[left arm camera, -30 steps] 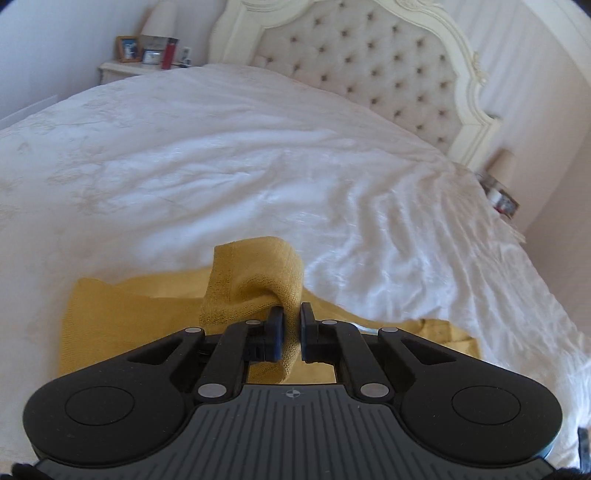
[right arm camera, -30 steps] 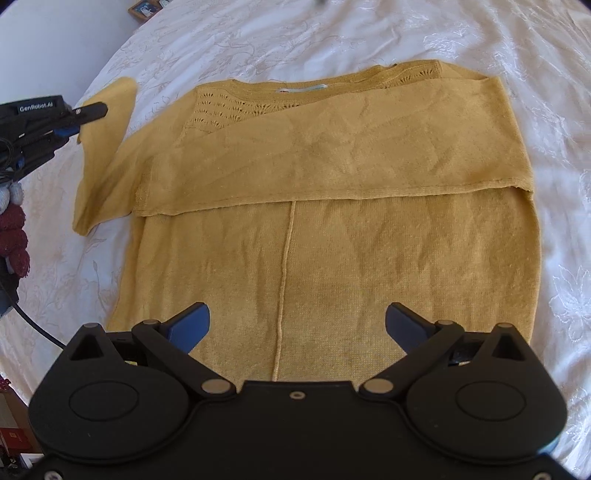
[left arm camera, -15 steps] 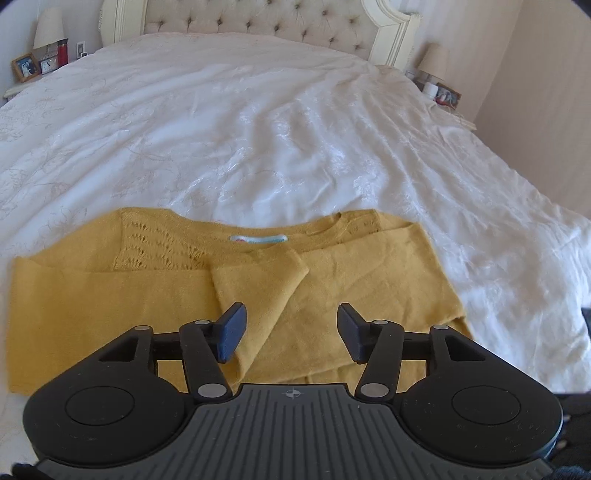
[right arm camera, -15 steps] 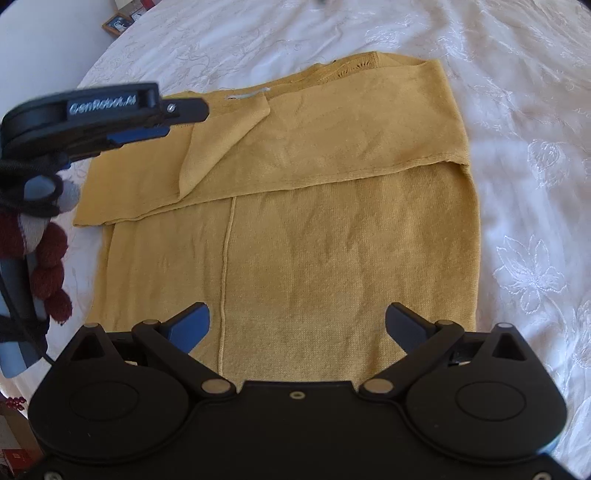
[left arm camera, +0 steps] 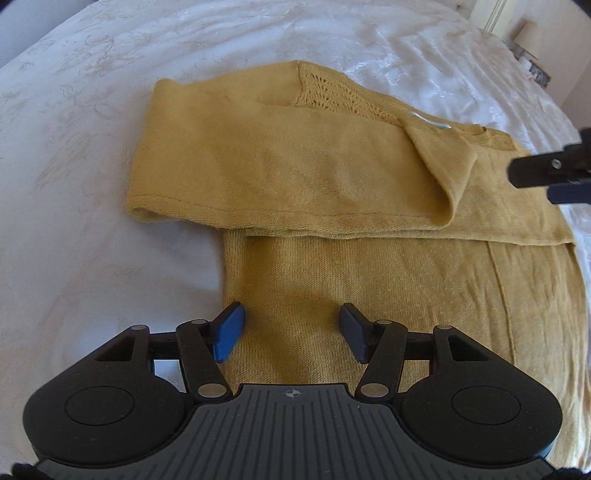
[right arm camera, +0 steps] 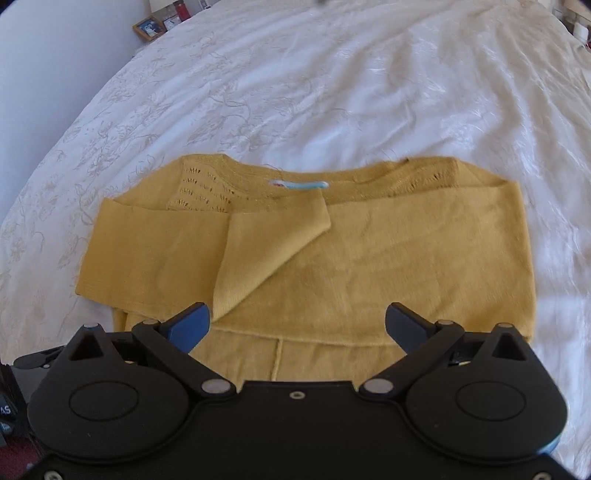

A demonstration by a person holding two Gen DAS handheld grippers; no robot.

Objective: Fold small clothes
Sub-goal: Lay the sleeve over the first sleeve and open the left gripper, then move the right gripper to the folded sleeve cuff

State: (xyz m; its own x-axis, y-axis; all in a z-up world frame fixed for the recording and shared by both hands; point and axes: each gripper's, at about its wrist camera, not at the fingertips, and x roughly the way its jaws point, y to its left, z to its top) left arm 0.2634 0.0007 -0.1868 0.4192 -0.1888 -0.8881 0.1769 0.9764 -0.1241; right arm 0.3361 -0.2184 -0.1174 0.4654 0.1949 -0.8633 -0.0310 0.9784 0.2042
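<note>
A mustard-yellow knit sweater (left arm camera: 369, 280) lies flat on the white bed, both sleeves folded across its chest, the left sleeve's cuff end (left arm camera: 439, 166) lying doubled on top. It also shows in the right wrist view (right arm camera: 369, 266), collar and blue label (right arm camera: 299, 184) at the far side. My left gripper (left arm camera: 291, 332) is open and empty, low over the sweater's lower left edge. My right gripper (right arm camera: 297, 325) is open and empty over the sweater's middle; it also pokes in at the right of the left wrist view (left arm camera: 554, 173).
The white embroidered bedspread (right arm camera: 332, 92) surrounds the sweater on all sides. A nightstand with photo frames (right arm camera: 151, 27) stands at the far left, and another nightstand (left arm camera: 532, 62) at the far right.
My left gripper let go of the sleeve it held, laid it across the chest, opened, and moved back to the sweater's lower left. My right gripper moved forward toward the collar.
</note>
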